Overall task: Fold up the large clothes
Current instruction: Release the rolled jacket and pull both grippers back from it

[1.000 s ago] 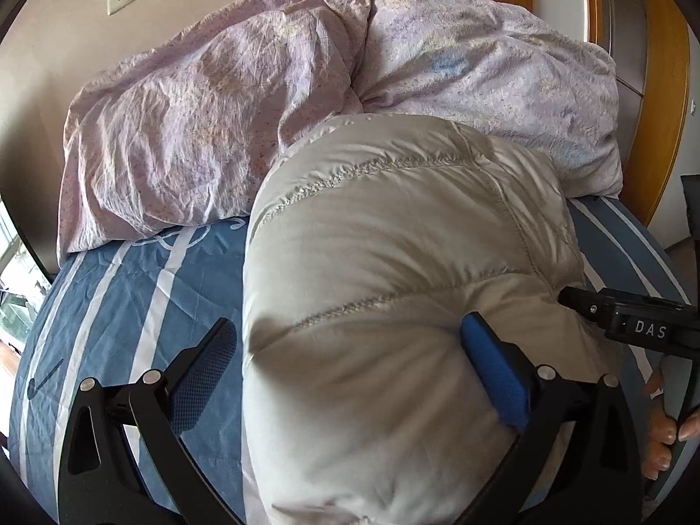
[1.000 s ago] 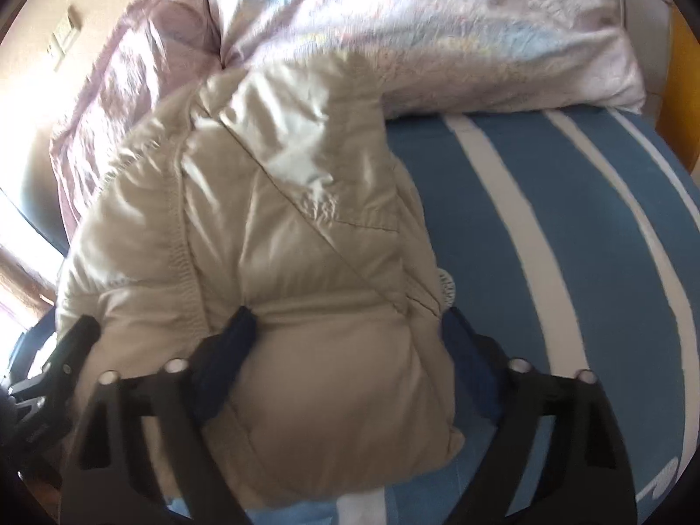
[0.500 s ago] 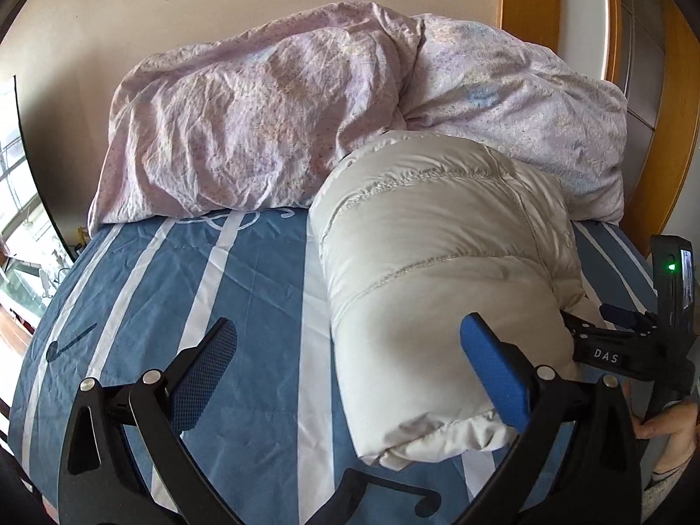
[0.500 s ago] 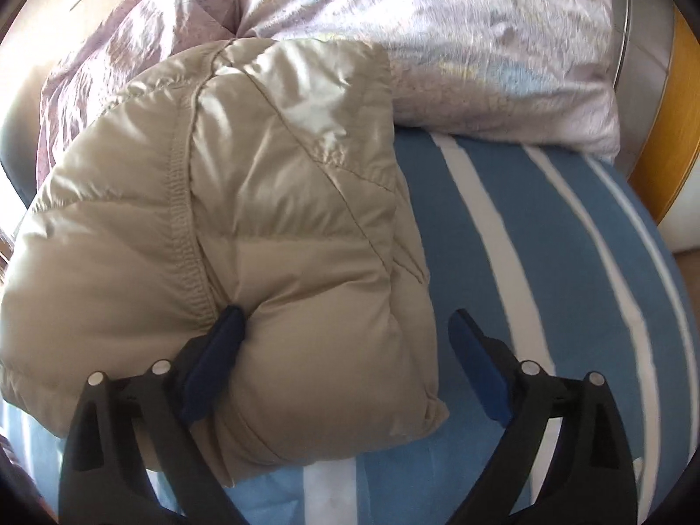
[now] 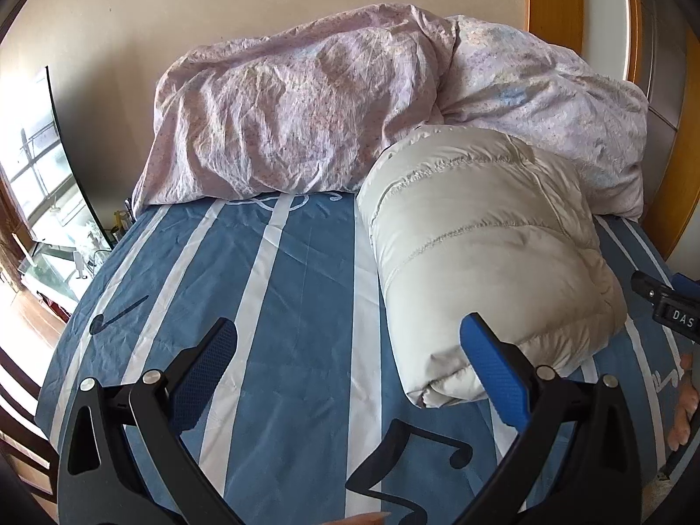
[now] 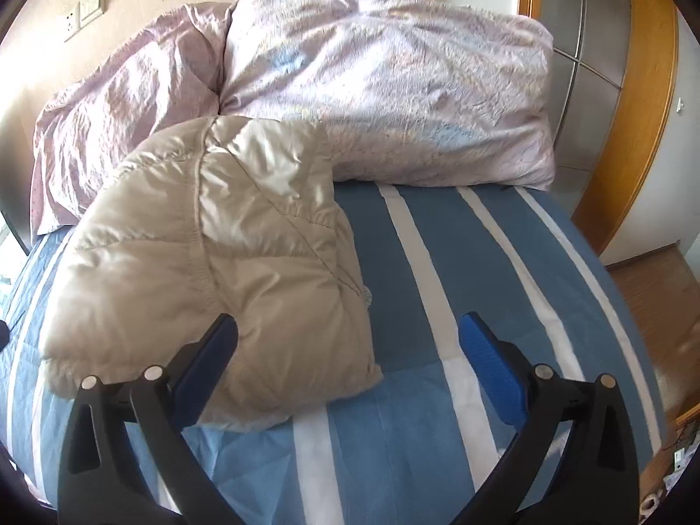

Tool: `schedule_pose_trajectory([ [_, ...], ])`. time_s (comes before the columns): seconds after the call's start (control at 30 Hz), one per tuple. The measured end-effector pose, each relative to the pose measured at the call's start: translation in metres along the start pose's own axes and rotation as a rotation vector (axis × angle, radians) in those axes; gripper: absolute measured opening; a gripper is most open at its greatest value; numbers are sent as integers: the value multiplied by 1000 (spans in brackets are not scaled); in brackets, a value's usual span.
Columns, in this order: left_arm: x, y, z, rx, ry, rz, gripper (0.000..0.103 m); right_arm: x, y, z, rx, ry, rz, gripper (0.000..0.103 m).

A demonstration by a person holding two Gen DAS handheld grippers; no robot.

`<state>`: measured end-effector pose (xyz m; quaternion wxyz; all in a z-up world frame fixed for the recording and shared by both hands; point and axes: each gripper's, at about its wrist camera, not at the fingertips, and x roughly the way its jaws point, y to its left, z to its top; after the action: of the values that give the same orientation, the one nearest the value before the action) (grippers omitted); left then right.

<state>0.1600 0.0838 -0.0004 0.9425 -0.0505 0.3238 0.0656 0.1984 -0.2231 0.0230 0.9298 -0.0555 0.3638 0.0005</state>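
A beige puffer jacket (image 5: 481, 253) lies folded into a thick bundle on the blue striped bed sheet (image 5: 284, 284), its far end against the duvet. My left gripper (image 5: 348, 326) hovers open over the sheet, and its right finger (image 5: 490, 363) overlaps the bundle's near end without pressing it. In the right wrist view the jacket (image 6: 210, 271) fills the left half. My right gripper (image 6: 348, 321) is drawn back from it with its jaws opening wide. The jacket's near corner shows between the fingers, but the pads do not press it.
A crumpled pink floral duvet (image 5: 284, 109) is heaped along the head of the bed against the wall. The right gripper's body (image 5: 669, 306) and a hand (image 5: 682, 415) show at the right edge of the left wrist view. Wooden floor (image 6: 656, 297) lies beyond the bed's right side.
Both grippers have pulled back and up from the jacket, which looks smaller now. The right jaws have spread and let go of the bundle. The jacket stays folded on the sheet.
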Motion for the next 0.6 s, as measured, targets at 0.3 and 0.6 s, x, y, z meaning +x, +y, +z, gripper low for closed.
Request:
schedule_pose_trajectory([
  [0.3,-17,-3,-12,-22,28,-35,102,-35,6,-23,13,31,72,101],
  [0.6,-32,-14,-27,-5,61,-56,102,-56,19,-53,-45,46,92,101],
])
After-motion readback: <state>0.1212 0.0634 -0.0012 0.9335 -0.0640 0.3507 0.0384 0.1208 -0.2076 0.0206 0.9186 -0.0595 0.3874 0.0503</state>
